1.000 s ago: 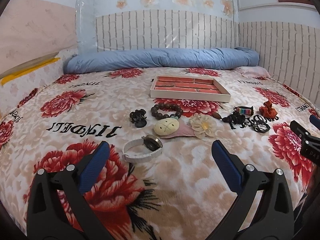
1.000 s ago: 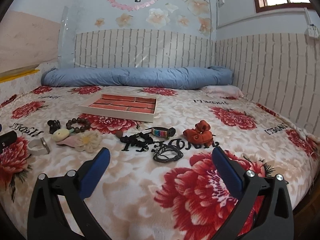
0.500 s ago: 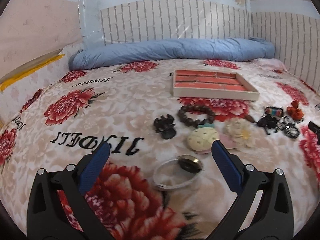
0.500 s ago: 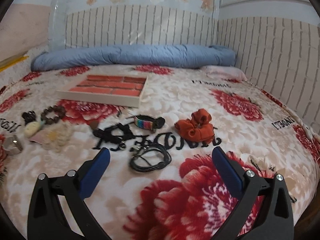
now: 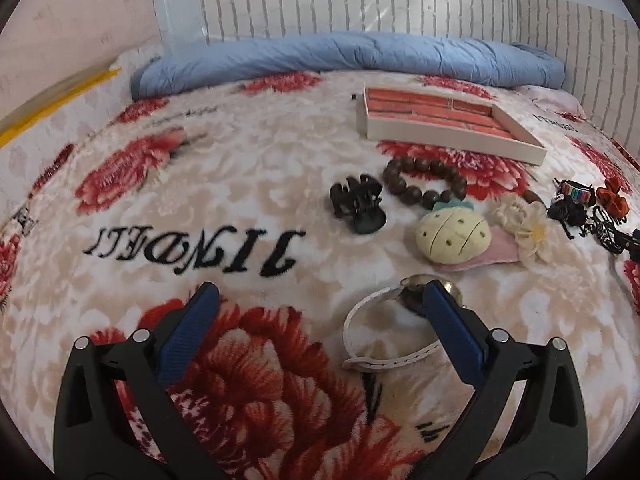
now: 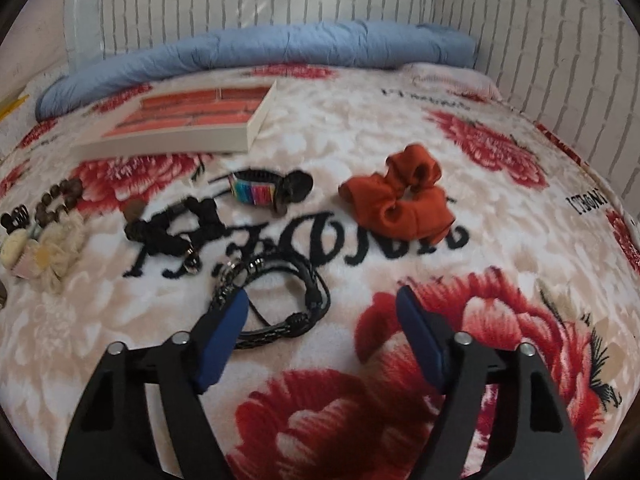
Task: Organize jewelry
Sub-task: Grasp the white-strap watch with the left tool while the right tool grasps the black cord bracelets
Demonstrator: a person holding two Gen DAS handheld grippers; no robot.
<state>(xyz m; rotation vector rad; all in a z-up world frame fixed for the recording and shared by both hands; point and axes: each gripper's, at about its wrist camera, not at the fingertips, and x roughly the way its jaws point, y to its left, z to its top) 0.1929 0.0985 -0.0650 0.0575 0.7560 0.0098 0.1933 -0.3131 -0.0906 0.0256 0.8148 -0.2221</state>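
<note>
The left gripper (image 5: 320,300) hangs over the flowered blanket (image 5: 248,176) with its jaws spread wide. The white-strapped watch (image 5: 384,332) lies between them, hard against the right finger, whose blue pad covers part of the round case; no pad presses on it. The strap forms an open loop lying flat, its long axis running from the case at the far end back toward the camera.

The right gripper (image 6: 320,304) has its jaws closing, with nothing pinched. The coil of black cord bracelets (image 6: 280,300) lies partly between them, its near left edge hidden behind the left pad; the right pad stands over bare blanket.

Only the left wrist view shows the watch and, clearly, the black claw clip (image 5: 358,204), the brown bead bracelet (image 5: 424,182) and the cream pincushion-like piece (image 5: 454,236). The right wrist view gives the orange scrunchie (image 6: 400,200), the rainbow-striped band (image 6: 256,193) and a black knotted bracelet (image 6: 172,228) up close — in the other view they are small at the right edge. The tray with red-lined compartments (image 6: 188,142) sits beyond the jewelry in both views.
</note>
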